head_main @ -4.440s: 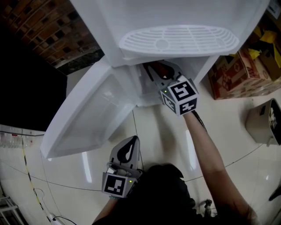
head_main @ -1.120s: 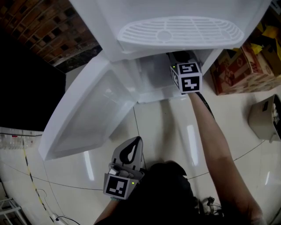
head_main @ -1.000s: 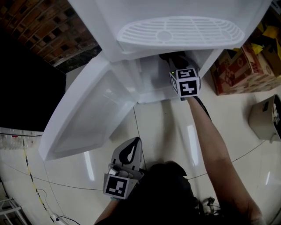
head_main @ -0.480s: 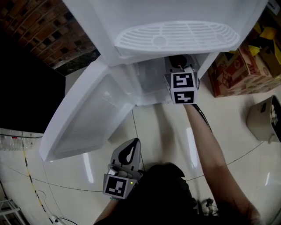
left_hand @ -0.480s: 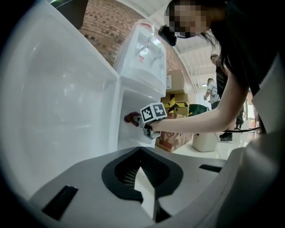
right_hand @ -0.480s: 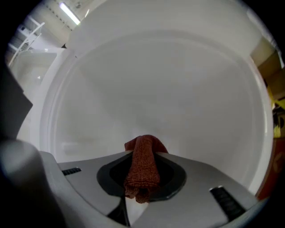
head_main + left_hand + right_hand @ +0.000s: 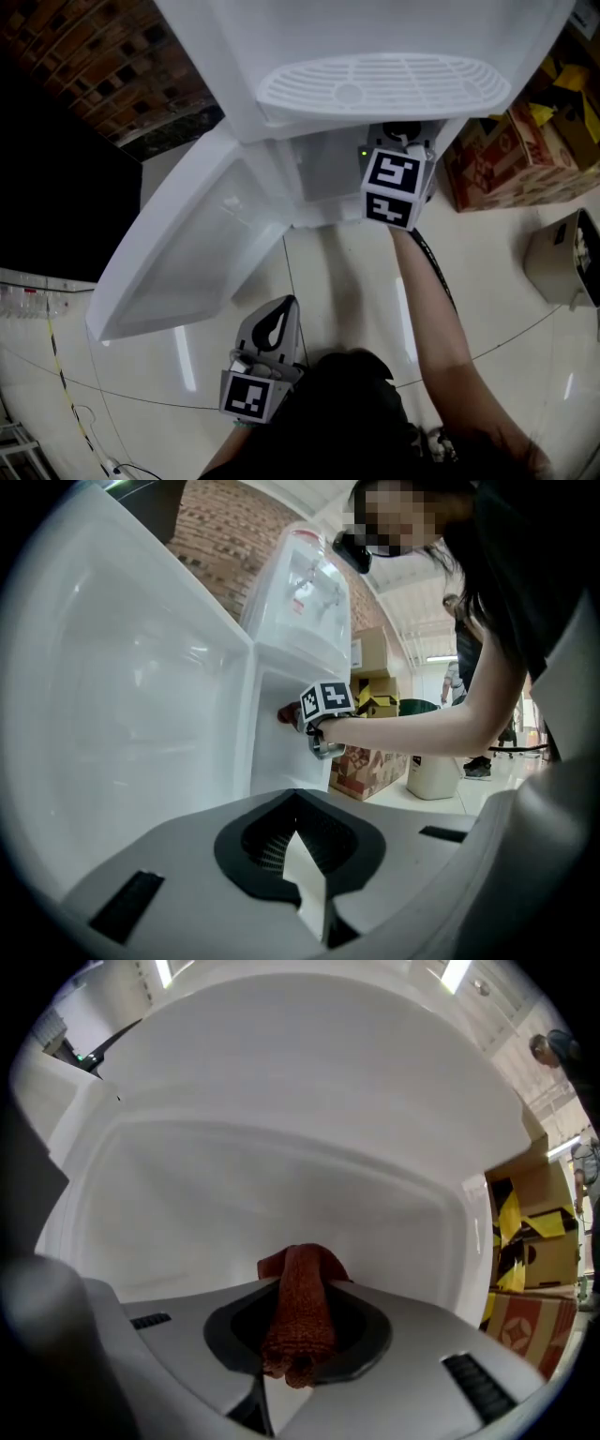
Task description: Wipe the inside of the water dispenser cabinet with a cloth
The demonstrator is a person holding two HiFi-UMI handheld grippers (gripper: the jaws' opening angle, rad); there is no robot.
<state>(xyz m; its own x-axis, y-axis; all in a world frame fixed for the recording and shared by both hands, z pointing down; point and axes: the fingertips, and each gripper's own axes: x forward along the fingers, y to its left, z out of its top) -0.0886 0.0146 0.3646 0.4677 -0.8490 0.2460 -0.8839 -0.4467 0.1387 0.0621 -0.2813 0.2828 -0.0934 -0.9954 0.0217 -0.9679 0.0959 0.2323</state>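
**Cloth up inside the cabinet, right hand doing the work**

The white water dispenser (image 7: 375, 37) stands over everything, its ribbed drip tray (image 7: 384, 84) jutting out above the lower compartment. The cabinet door (image 7: 187, 244) is swung wide to the person's left, leaving the cabinet (image 7: 323, 169) open to the front.

The right gripper (image 7: 298, 1335) is pushed into that opening at the cabinet's right side, with only its marker cube showing under the tray from above. Its jaws are clamped on a rust-red cloth (image 7: 300, 1312). The cloth runs lengthwise along the jaws and bunches out past their tips, pointing straight at the pale back wall. I can't tell whether the bunched end is actually pressed to the wall or just short of it.

The left gripper (image 7: 272, 328) hangs well back near the person's body, below the open door, with its jaws closed together on nothing.

So the surface to be wiped lies dead ahead of the cloth's long axis, and the right hand is much the nearer. I'd guess any stroke would be a sideways sweep across that wall.
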